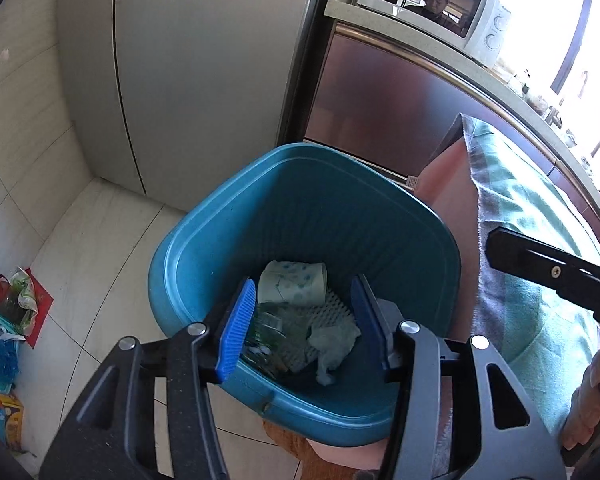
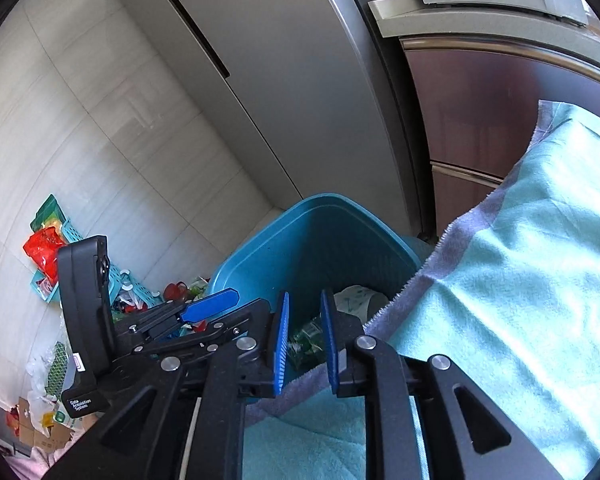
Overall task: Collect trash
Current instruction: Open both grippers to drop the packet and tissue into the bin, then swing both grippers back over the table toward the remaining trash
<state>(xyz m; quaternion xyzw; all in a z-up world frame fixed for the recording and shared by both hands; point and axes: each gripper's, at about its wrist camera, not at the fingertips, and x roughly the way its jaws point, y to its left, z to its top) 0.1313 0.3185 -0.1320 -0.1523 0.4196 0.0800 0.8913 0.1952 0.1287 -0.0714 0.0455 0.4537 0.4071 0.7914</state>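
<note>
A blue plastic bin [image 1: 228, 216] stands on the floor, also in the right wrist view [image 2: 260, 248]. Inside lie a patterned paper roll [image 1: 292, 284], a crumpled tissue [image 1: 332, 344] and a clear green-labelled bottle [image 1: 272, 332]. My left gripper [image 1: 304, 320] hangs open and empty over the bin's mouth. My right gripper [image 2: 305, 340] is open with a narrow gap and empty, above the bin's near side. The left gripper also shows in the right wrist view [image 2: 204, 308].
Loose trash [image 1: 8, 320] lies on the tiled floor at the left, also in the right wrist view [image 2: 48, 248]. A mint towel [image 2: 520, 260] covers something at the right. A grey fridge [image 1: 200, 60], brown cabinets and a microwave [image 1: 432, 4] stand behind the bin.
</note>
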